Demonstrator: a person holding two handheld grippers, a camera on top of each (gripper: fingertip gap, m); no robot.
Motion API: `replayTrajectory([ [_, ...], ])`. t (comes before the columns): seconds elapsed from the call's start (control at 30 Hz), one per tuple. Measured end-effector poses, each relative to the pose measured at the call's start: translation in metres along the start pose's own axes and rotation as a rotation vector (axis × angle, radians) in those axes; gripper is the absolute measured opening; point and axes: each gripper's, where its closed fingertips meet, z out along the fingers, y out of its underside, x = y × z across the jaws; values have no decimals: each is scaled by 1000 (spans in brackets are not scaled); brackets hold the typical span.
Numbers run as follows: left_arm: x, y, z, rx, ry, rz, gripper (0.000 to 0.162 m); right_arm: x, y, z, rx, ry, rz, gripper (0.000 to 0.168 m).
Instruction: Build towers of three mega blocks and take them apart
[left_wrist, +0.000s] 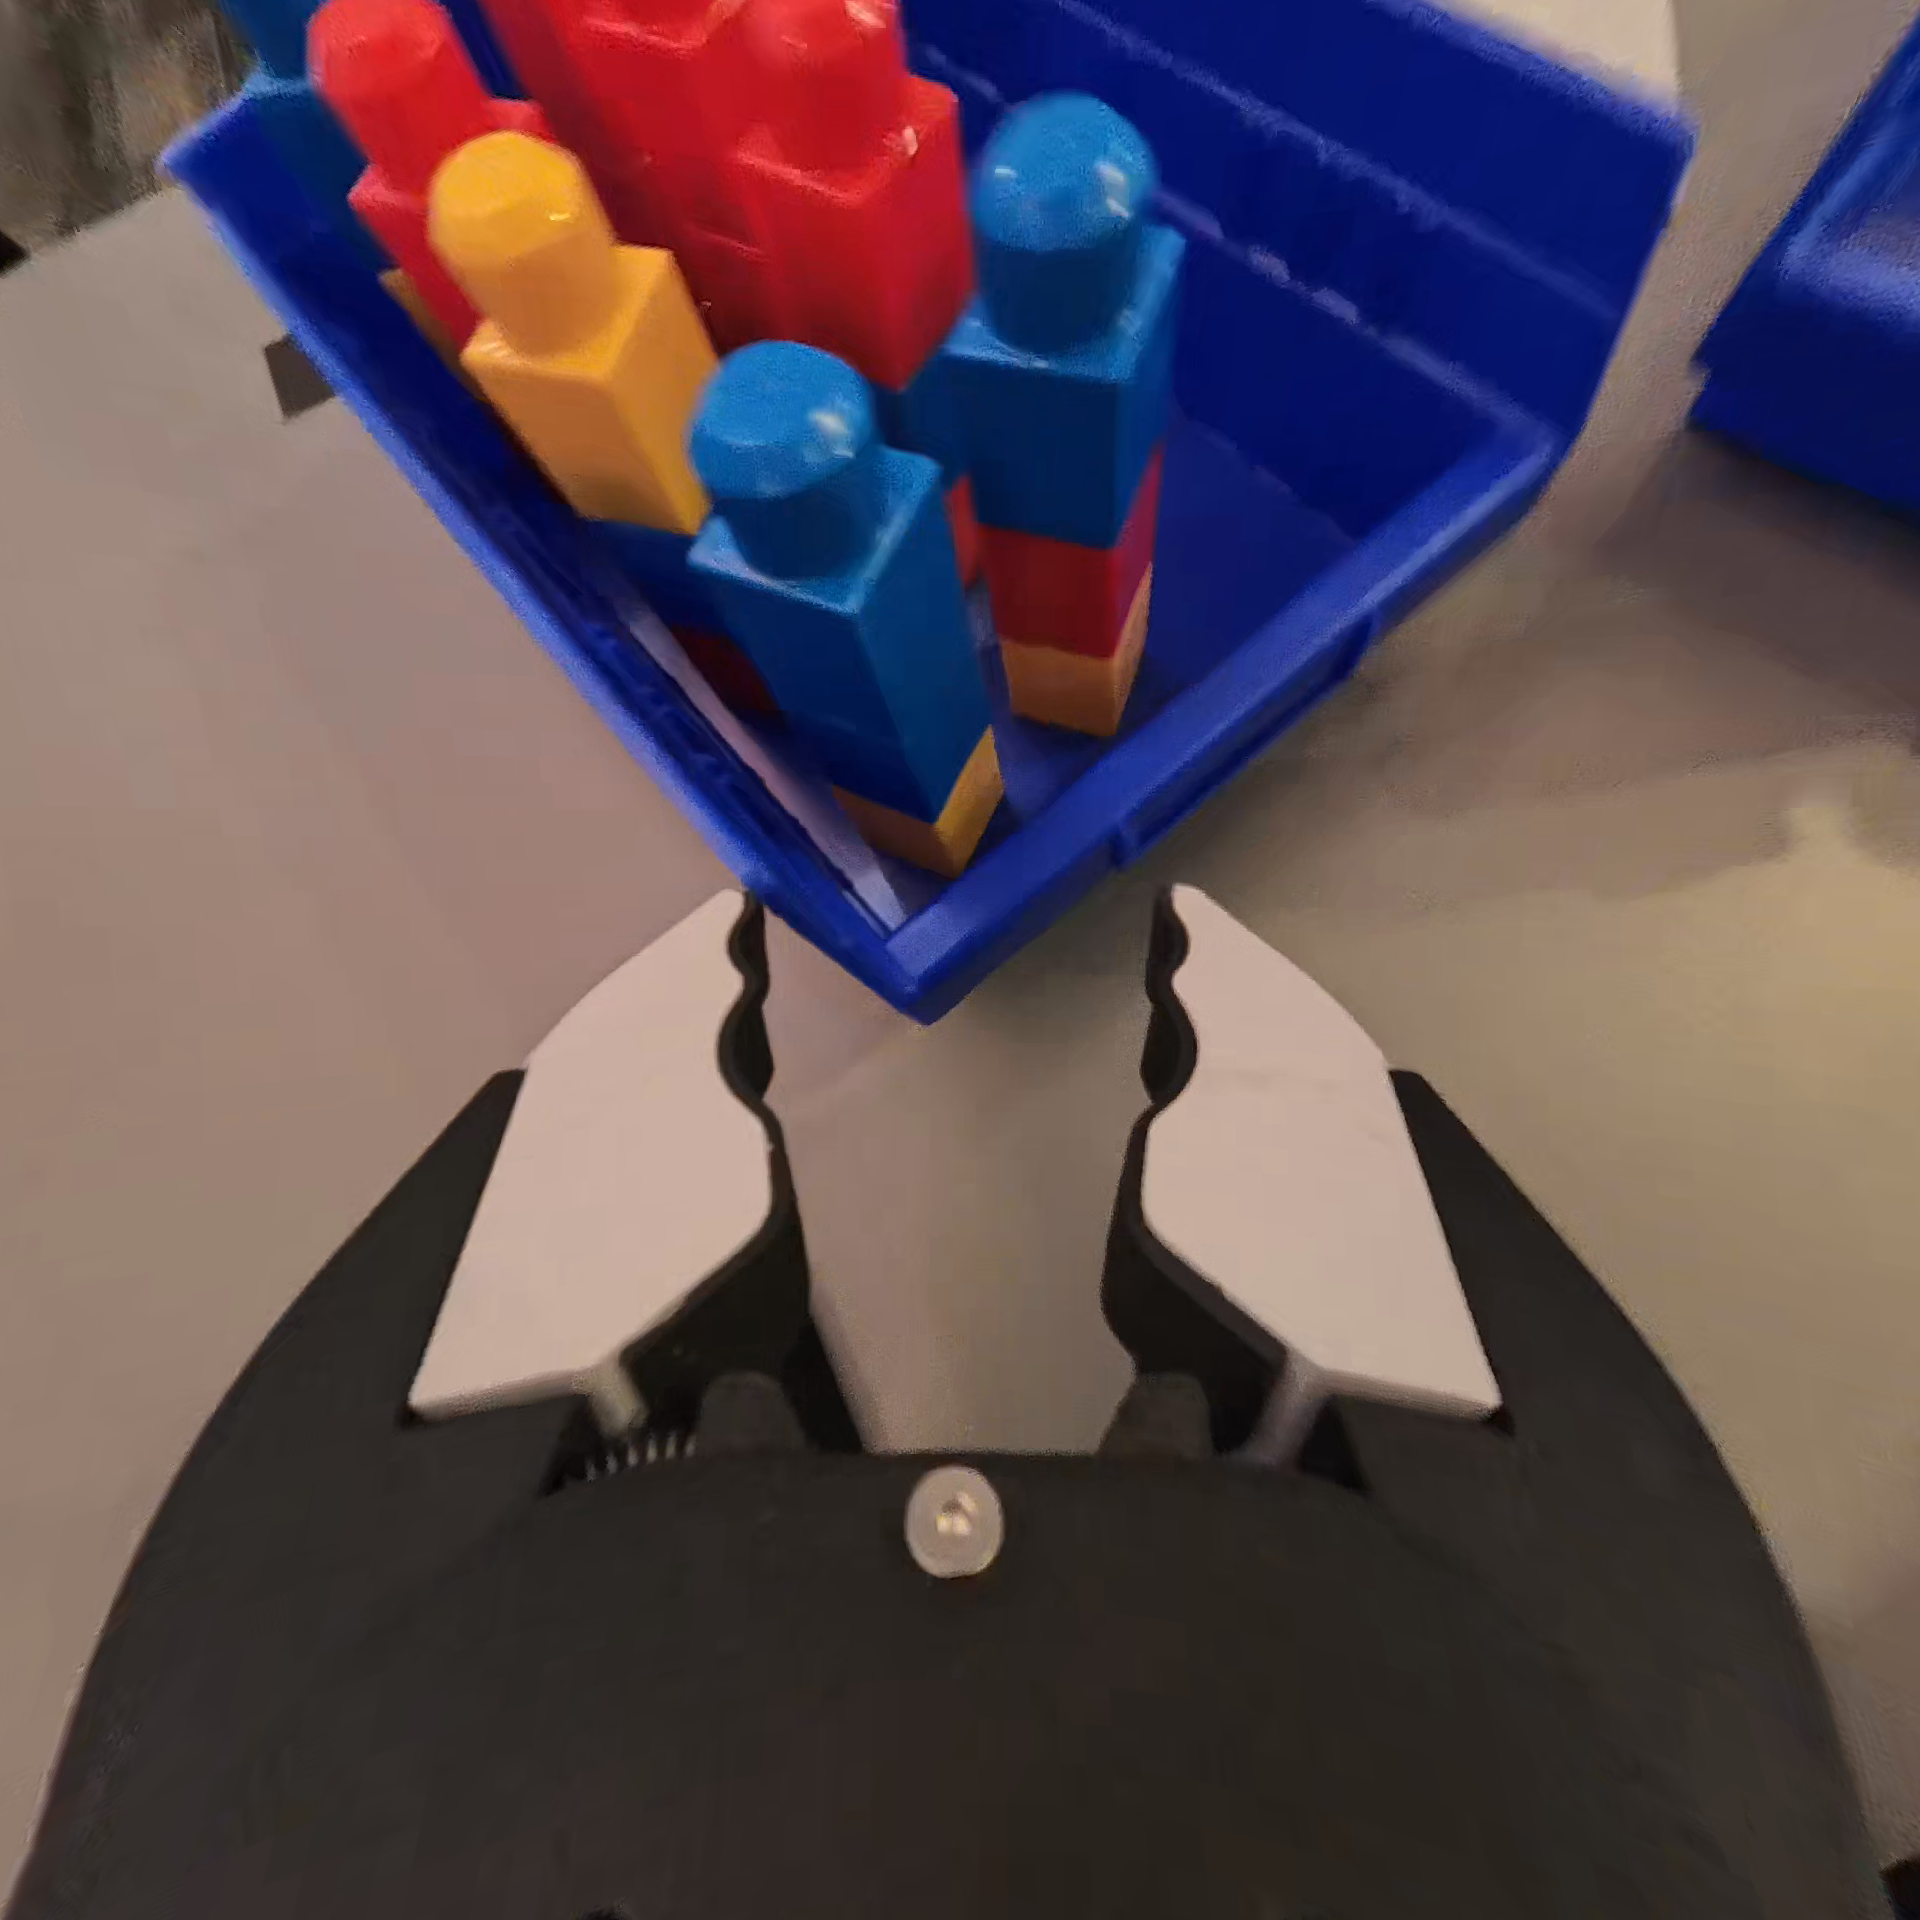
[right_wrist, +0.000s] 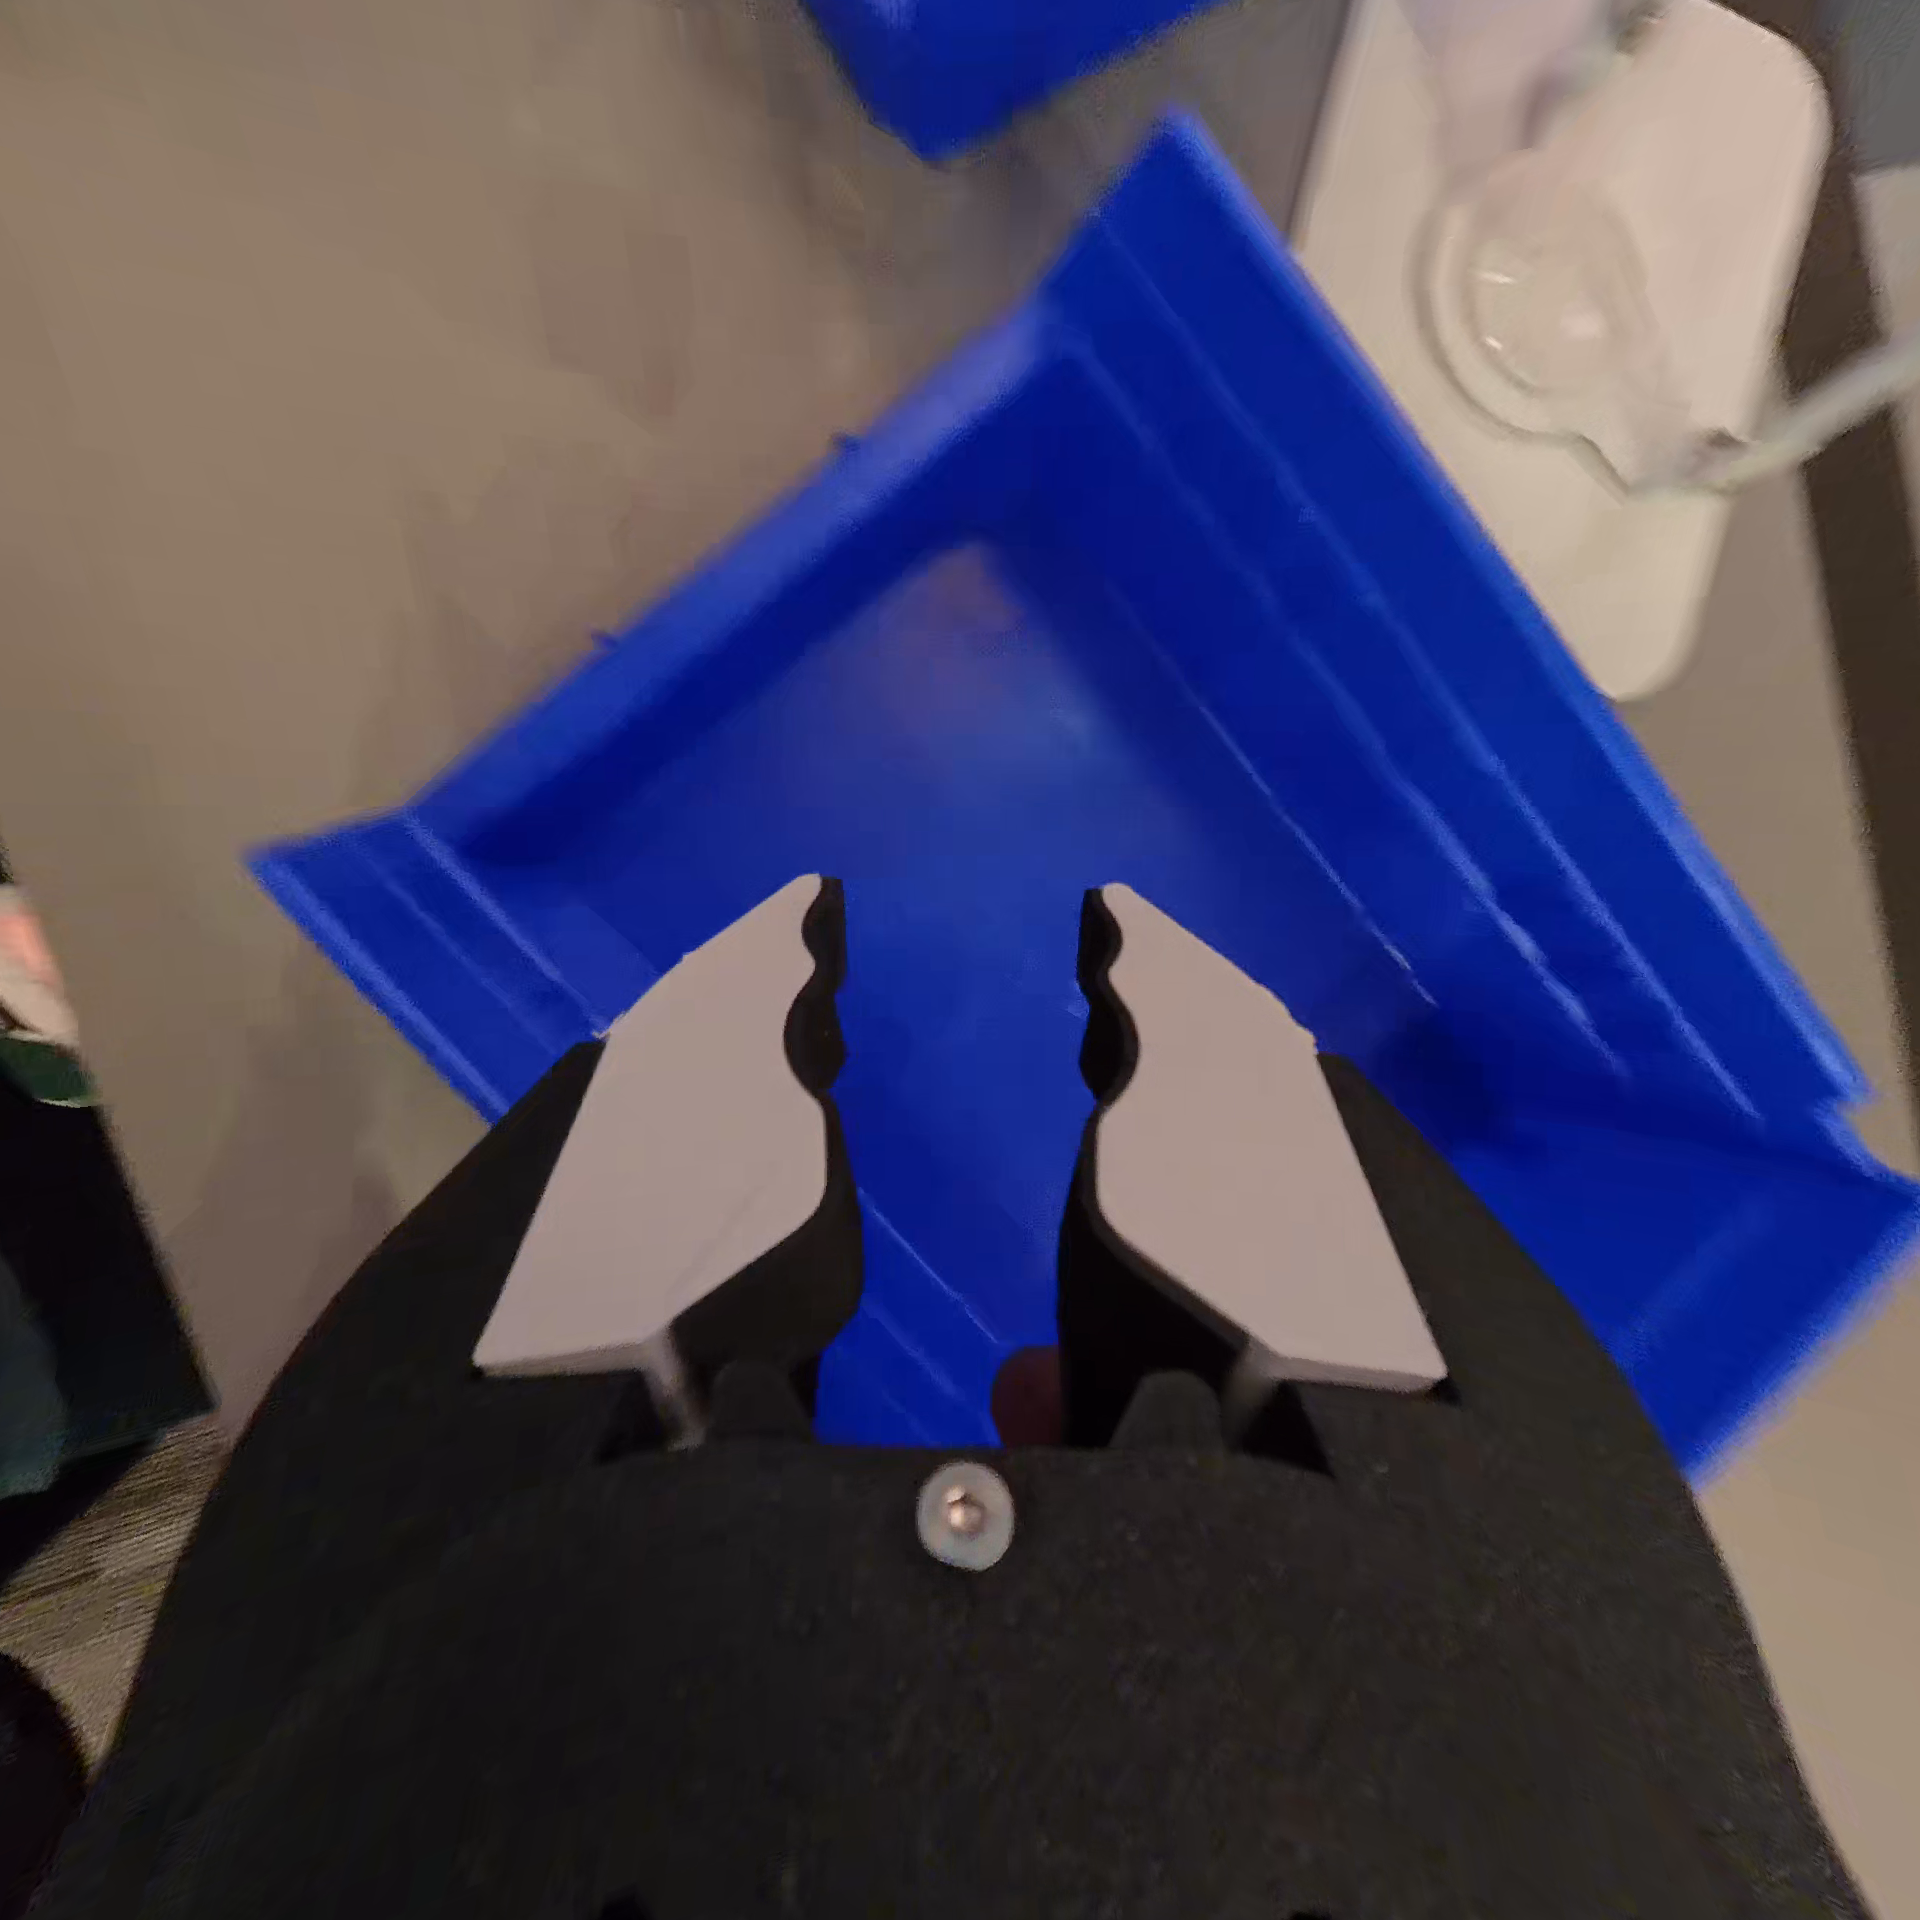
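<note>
Seen from the left wrist view, the left gripper (left_wrist: 961, 914) hangs above a pale grey table (left_wrist: 260, 727) with its jaws spread apart and nothing between them, the near corner of a blue bin (left_wrist: 1226, 790) lying just beyond its fingertips. Block towers stand upright inside that bin, crowded toward its left side: at the far left a red-topped tower (left_wrist: 405, 114), then a yellow-topped tower (left_wrist: 582, 353), behind them a cluster of red blocks (left_wrist: 810, 187), then in the near corner a tower of blue blocks on a yellow base (left_wrist: 842, 613), and to its right a tower stacked blue over red over yellow (left_wrist: 1070, 436). The right half of the bin floor is bare. A second blue bin (left_wrist: 1829, 312) shows at the right edge of this view, set apart from the first on the same table. In the right wrist view, the right gripper (right_wrist: 961, 894) is likewise parted and holds nothing, poised over the inside of a blue bin (right_wrist: 1195, 499) turned corner-on to the camera; the frame is blurred and no blocks can be made out inside, only a small dark reddish patch between the jaw bases that cannot be identified. Part of another blue bin (right_wrist: 956, 62) sits at the far top edge, and to the right a clear plastic item (right_wrist: 1538, 312) rests on a white surface (right_wrist: 1662, 582).
</note>
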Motion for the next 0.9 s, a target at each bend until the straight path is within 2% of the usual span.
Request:
replayTrajectory([
  [0.03, 7, 1, 2, -31, -22, 78, 69, -15, -10, 7, 10, -44, 4, 44],
  [0.07, 11, 1, 2, -52, -62, 146, 62, -28, -19, 14, 14, -82, 3, 44],
  [0.13, 12, -8, -3, -25, -135, 184, 61, -41, -30, 30, -11, -101, -10, 44],
  [0.2, 13, -10, -6, -32, -114, 142, 68, -51, -38, 42, -32, -123, -6, 44],
  [0.3, 17, -10, -10, -17, -84, 89, 70, -61, -49, 53, -29, -123, 6, 43],
  [0.43, 47, -23, -13, 25, -46, 191, 56, -69, -52, 69, -70, -116, -16, 41],
  [0.6, 89, -37, 14, 10, 66, 293, 58, -69, -49, 83, -116, -98, -24, 43],
  [0.77, 87, -35, 51, -61, 57, 355, 53, -64, -50, 85, -142, -52, -36, 42],
  [0.9, 79, -32, 65, -92, 15, 396, 47, -61, -50, 87, -149, -4, -52, 42],
])
